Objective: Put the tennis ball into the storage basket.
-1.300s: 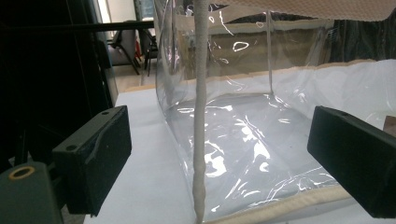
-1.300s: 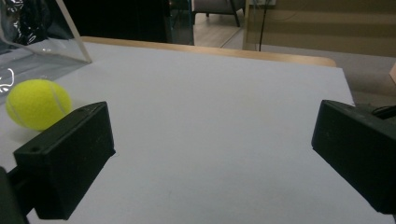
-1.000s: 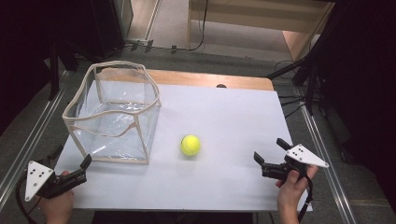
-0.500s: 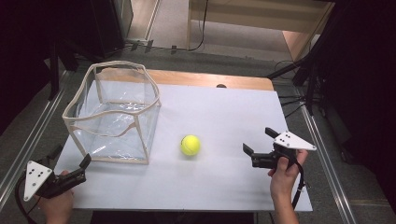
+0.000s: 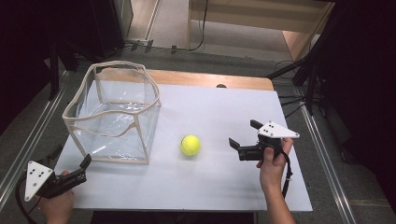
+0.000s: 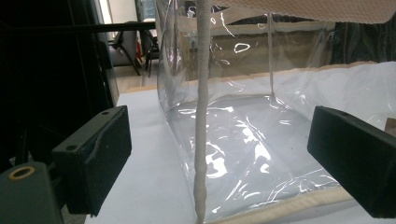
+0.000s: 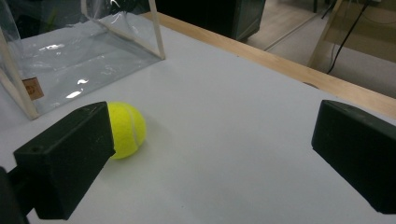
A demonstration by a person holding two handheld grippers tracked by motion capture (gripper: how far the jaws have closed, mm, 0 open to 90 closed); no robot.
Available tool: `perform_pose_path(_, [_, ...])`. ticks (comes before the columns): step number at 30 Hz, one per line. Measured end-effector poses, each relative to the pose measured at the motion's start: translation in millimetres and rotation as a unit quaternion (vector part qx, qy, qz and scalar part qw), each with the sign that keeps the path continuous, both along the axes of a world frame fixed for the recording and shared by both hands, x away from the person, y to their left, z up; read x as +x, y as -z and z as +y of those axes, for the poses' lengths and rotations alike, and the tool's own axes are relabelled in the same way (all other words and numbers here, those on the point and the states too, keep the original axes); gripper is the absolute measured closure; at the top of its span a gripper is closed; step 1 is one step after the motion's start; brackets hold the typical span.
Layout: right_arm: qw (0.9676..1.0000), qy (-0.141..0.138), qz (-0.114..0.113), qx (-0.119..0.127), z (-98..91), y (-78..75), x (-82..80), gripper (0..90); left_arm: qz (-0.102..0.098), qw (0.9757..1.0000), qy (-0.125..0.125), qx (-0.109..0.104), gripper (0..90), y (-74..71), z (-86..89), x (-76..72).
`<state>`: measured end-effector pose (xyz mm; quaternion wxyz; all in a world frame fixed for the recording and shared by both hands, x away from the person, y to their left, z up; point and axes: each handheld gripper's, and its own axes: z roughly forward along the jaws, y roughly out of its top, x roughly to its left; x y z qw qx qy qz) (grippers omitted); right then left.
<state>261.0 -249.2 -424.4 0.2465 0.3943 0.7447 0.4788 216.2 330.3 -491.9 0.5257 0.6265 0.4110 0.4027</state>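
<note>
A yellow tennis ball (image 5: 190, 145) lies on the white table (image 5: 210, 191), just right of a clear soft-walled box (image 5: 112, 112) with cream edging. My right gripper (image 5: 243, 133) is open, a short way right of the ball and pointing at it. In the right gripper view the ball (image 7: 127, 129) sits partly behind the left jaw of that open gripper (image 7: 210, 156). My left gripper (image 5: 71, 157) is open at the table's front left corner, close to the box's near corner. In the left gripper view the box (image 6: 201, 116) stands right before the open gripper (image 6: 219, 158).
A wooden strip (image 5: 210, 79) runs along the table's far edge. Metal rails (image 5: 28, 140) flank the table on both sides. Beyond the far edge are dark floor, cables and furniture legs. The box holds nothing that I can see.
My right gripper has moved left and slightly away from the person, closing the distance to the ball. The left gripper, ball and box have stayed in place.
</note>
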Motion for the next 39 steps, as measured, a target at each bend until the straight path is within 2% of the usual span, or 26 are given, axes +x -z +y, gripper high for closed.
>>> perform_pose_path(3, [1.0,-0.006,0.002,-0.005,6.5,-1.0,5.7,0.0,-0.001,1.0,0.001,0.003,6.8,0.1,-1.0,0.1])
perform_pose_path(8, [0.9996,-0.028,0.009,0.005,16.7,-3.4,13.0,0.0,0.001,0.9999,0.001,0.011,6.8,0.0,-1.4,0.1])
perform_pose_path(17, [0.9975,-0.057,0.027,-0.033,39.0,0.9,27.9,0.0,0.001,0.9999,0.0,0.012,6.8,0.3,-2.6,0.1])
perform_pose_path(22, [0.9962,-0.069,0.035,-0.04,47.6,1.9,33.3,0.0,0.001,0.9999,0.0,0.012,6.8,0.3,-2.7,0.1])
perform_pose_path(24, [0.995,-0.077,0.042,-0.049,53.1,2.3,36.7,0.0,0.001,0.9999,0.0,0.011,6.8,0.3,-2.5,0.1])
perform_pose_path(31, [0.9864,-0.128,0.07,-0.076,75.1,2.1,44.6,0.0,0.002,0.9999,0.001,0.012,6.8,0.1,-2.0,0.1])
perform_pose_path(39, [0.9789,-0.15,0.099,-0.098,90.8,3.8,54.7,0.0,0.002,0.9999,0.001,0.012,6.8,0.0,-1.9,0.1])
